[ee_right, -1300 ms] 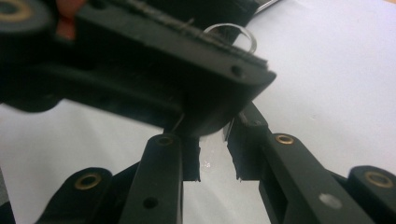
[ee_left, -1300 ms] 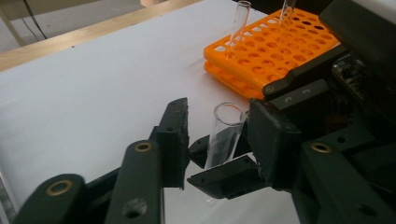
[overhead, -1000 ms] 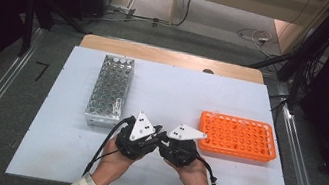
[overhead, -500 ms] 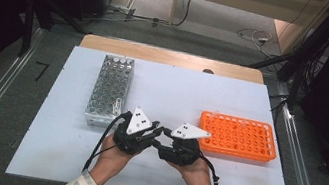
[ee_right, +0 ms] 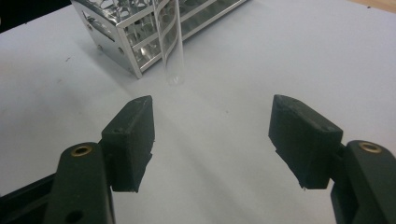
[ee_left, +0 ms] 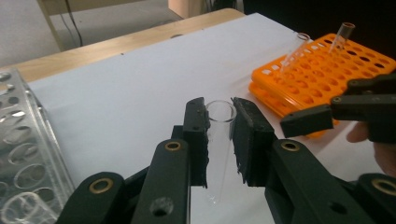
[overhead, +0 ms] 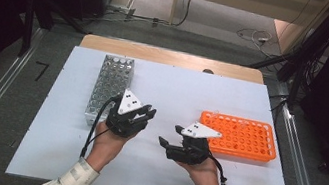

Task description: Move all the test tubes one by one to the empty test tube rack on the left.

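We see no readable writing. Our left tool [ee_left: 219, 140] grips a clear glass tube [ee_left: 218, 144] upright, near the metal rack [overhead: 108, 88]; it has moved left, away from our right tool [ee_right: 212, 135], whose jaws have just been opening, empty.

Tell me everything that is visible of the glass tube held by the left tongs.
The glass tube is clear, thin-walled and looks empty, with an open round mouth on top and a closed rounded bottom. It stands nearly upright, clamped between the two black pads of the left tongs; its rim rises just above the pads. In the right gripper view its lower end hangs in front of the metal rack, seemingly above the white tabletop.
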A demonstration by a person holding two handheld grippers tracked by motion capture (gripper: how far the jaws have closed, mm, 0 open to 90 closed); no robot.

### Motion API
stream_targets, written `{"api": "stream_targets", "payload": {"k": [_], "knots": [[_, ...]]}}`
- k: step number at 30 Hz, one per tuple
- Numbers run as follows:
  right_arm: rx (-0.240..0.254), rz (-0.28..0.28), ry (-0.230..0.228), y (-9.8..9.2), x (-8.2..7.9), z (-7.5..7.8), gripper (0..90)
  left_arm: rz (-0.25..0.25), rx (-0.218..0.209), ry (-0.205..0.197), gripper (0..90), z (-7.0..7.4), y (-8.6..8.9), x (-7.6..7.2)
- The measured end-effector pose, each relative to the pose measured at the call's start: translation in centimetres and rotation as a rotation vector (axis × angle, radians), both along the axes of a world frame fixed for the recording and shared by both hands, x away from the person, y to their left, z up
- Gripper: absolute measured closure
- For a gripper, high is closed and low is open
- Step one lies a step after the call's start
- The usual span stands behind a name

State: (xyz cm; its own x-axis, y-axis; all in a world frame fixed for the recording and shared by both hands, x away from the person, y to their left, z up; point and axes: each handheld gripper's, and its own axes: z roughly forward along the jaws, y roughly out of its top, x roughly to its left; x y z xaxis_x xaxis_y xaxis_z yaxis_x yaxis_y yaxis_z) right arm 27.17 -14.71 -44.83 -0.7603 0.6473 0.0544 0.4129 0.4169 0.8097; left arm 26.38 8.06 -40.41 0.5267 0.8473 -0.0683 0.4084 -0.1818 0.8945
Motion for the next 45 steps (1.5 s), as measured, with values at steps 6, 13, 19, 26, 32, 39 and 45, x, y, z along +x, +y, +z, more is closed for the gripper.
{"api": "stream_targets", "payload": {"k": [6,13,19,26,32,39,45], "knots": [[0.001,-0.008,0.004,-0.4,0.1,0.0,29.8,0.041,-0.005,-0.001,75.3,0.6,1.2,0.8],[0.007,-0.011,0.003,-0.4,0.0,0.0,29.9,0.095,-0.013,-0.017,75.3,1.5,2.9,1.5],[0.007,-0.01,0.003,-0.5,0.0,0.1,29.9,0.15,-0.018,-0.024,75.3,1.9,4.5,2.1],[0.009,-0.01,0.002,-0.5,0.0,0.1,29.9,0.201,-0.023,-0.033,75.3,2.1,5.8,2.5],[0.009,-0.014,0.005,-0.6,0.0,0.1,29.9,0.236,-0.006,-0.036,75.3,2.1,6.5,2.8],[0.013,-0.015,0.008,-0.7,0.0,0.1,29.9,0.268,0.007,-0.037,75.3,1.8,7.1,3.2],[0.013,-0.015,0.009,-0.7,0.0,0.1,29.9,0.274,0.013,-0.032,75.3,1.4,7.1,3.3]]}}
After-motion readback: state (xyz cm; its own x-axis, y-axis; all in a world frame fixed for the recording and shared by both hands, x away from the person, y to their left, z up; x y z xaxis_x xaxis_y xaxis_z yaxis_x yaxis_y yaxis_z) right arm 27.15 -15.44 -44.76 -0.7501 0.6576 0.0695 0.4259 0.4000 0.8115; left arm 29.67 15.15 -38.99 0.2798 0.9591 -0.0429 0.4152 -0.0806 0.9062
